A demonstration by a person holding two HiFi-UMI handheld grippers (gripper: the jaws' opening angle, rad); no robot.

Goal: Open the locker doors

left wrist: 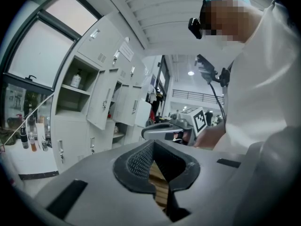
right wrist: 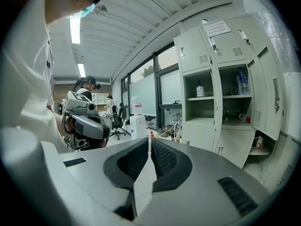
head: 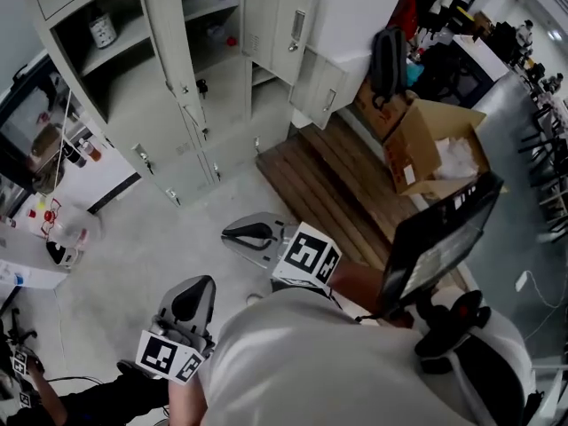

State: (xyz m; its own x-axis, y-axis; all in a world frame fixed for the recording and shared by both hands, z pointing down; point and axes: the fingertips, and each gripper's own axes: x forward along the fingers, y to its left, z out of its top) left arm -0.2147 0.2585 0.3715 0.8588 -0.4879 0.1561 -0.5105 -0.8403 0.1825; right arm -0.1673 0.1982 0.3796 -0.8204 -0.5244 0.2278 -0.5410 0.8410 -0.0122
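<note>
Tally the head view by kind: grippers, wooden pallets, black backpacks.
grippers: 2 (left gripper, right gripper)
wooden pallet: 1
black backpack: 1
total: 4

Bright even light, fisheye-warped edges, mild blur

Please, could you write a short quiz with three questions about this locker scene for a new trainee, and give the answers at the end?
1. True or false: the right gripper holds something between its jaws.
2. Fill in: the jaws of the left gripper are ____ (apart / together).
3. Where is the clear bottle? A: on a shelf in an open locker; B: on the floor; C: on the wooden pallet.

Key
1. False: it is shut and empty.
2. together
3. A
</note>
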